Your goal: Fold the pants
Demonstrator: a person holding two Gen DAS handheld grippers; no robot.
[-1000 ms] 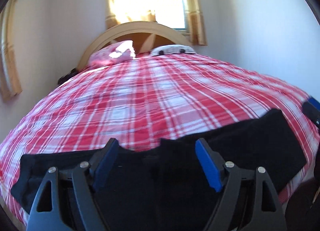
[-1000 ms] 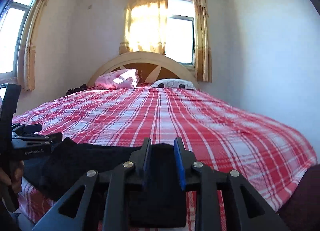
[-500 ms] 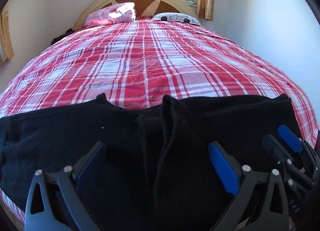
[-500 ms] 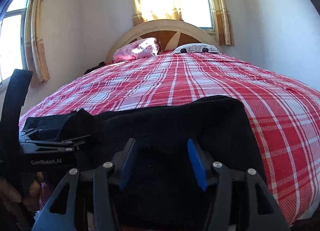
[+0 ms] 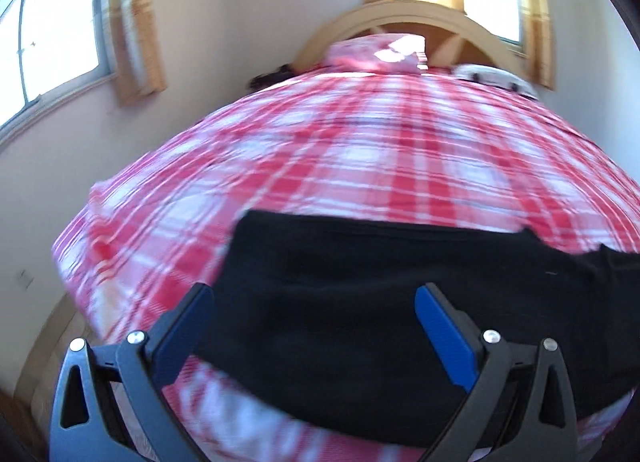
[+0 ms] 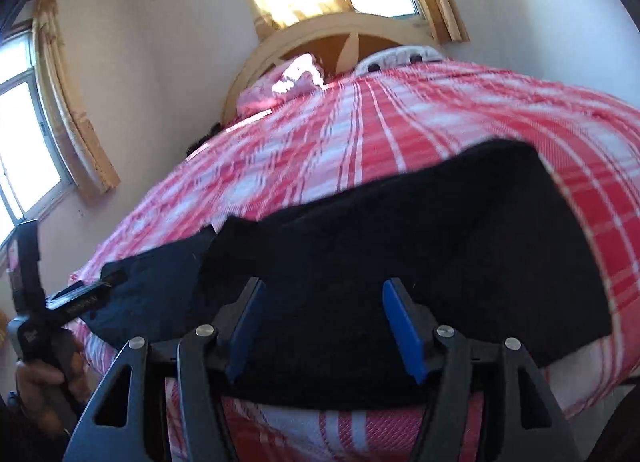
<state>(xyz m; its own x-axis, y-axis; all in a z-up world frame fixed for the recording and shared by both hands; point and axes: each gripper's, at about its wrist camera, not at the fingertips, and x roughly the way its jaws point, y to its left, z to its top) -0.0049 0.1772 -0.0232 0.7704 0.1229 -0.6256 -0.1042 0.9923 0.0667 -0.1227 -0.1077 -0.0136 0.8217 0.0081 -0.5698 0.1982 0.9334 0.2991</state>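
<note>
Black pants lie flat across the near end of the bed, spread left to right; they also show in the right wrist view. My left gripper is open and empty, just above the pants' left part near the bed's foot edge. My right gripper is open and empty, over the pants' right part. The left gripper's body, held in a hand, shows in the right wrist view at the pants' left end.
The bed has a red and white plaid cover. A pink pillow and a white pillow lie by the arched wooden headboard. Curtained windows are behind and on the left wall. The floor shows beside the bed's left corner.
The right gripper has opened from nearly shut to wide. Both grippers have shifted over the pants, the left one toward the pants' left end. The pants now lie flatter.
</note>
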